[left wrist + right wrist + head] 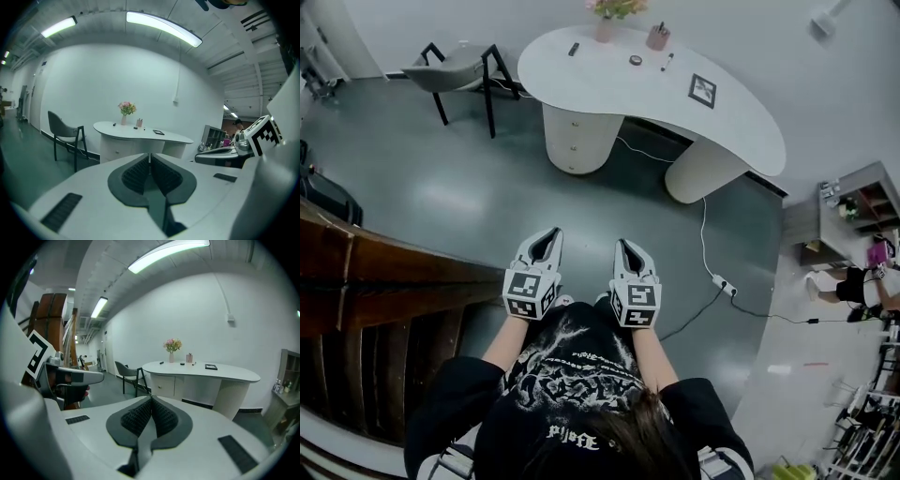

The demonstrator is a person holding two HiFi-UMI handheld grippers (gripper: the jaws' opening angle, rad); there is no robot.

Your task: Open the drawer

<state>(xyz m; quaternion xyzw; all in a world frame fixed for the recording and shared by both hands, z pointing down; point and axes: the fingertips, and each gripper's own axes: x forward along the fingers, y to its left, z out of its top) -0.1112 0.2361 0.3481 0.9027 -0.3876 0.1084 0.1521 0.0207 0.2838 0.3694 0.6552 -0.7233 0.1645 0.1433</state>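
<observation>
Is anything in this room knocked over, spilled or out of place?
Nothing is spilled or toppled: the flower vase stands upright on the white desk, the chair on its legs. Only a white cable trails loose from the desk across the floor to a power strip.

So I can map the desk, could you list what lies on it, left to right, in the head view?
small black bar, pale vase of pink flowers, small dark round disc, pinkish pen cup, black-framed square card
</observation>
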